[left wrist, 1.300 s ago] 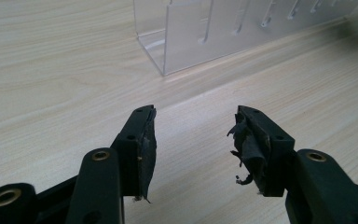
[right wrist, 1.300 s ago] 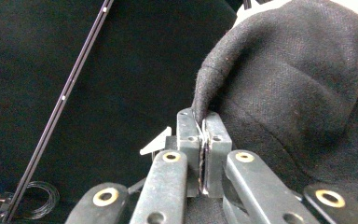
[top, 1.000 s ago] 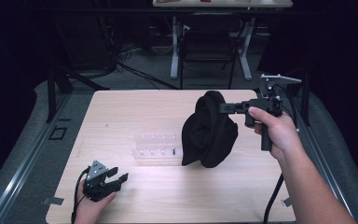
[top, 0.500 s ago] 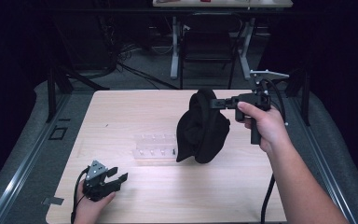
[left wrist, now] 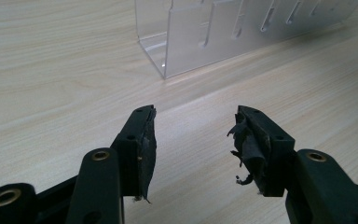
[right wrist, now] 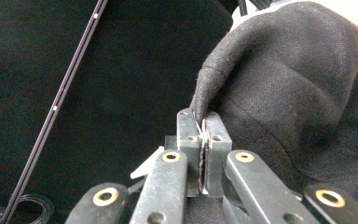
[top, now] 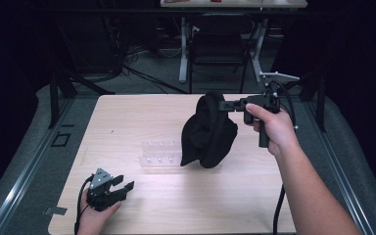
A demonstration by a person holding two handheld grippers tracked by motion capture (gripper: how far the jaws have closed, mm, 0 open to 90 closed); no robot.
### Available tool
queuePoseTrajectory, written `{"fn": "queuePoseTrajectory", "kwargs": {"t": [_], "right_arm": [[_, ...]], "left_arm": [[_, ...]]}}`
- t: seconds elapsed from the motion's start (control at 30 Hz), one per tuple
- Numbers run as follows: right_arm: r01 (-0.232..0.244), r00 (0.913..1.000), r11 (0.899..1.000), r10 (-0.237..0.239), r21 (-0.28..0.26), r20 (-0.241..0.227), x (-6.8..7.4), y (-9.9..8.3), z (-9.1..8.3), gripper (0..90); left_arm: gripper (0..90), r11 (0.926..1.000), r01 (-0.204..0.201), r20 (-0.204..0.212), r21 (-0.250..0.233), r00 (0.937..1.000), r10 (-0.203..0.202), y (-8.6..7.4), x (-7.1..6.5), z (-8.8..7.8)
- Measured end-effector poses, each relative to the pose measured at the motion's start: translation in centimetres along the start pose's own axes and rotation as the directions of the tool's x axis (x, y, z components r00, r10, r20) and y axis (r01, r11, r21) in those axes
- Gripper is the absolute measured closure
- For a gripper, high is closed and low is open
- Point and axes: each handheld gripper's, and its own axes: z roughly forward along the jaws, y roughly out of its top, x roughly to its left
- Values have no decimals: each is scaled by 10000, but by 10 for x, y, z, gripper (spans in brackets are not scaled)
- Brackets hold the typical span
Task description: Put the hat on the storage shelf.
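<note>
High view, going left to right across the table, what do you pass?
Left gripper, jaws apart, resting low on the table → clear plastic organizer → black cloth hanging above the tabletop → right gripper, jaws pinched on the cloth's top → the right hand holding it.

Looks like a lab or recording studio setup, not anyone's home. There's a pale wood-grain tabletop (top: 127,122) sitting on grey carpeted flooring (top: 34,161), black curtained darkness all round, loose black cables on the floor (top: 132,68) behind, and white metal legs of another desk (top: 182,54) further back.
</note>
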Motion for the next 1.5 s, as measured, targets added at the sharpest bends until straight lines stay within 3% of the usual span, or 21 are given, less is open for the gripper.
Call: {"fn": "queuePoseTrajectory", "kwargs": {"t": [0.63, 0.87, 1.17, 1.5], "right_arm": [[-6, 9999, 10000, 5, 50, 101, -1, 5, 20, 883], [42, 10000, 10000, -42, 65, 13, 4, 5, 29, 883], [58, 9998, 10000, -57, 76, -183, 5, 4, 36, 882], [35, 9998, 10000, -34, 55, -214, 6, 2, 40, 881]], "left_arm": [[489, 9999, -100, 22, 49, 9999, 100, 2, -2, 0], [498, 9998, -117, 178, -135, 9998, 119, 4, -6, -1], [496, 9962, -68, 302, -866, 9995, 95, 10, -11, -6], [519, 9941, -245, 514, -1058, 9982, 301, 28, -22, -6]]}}
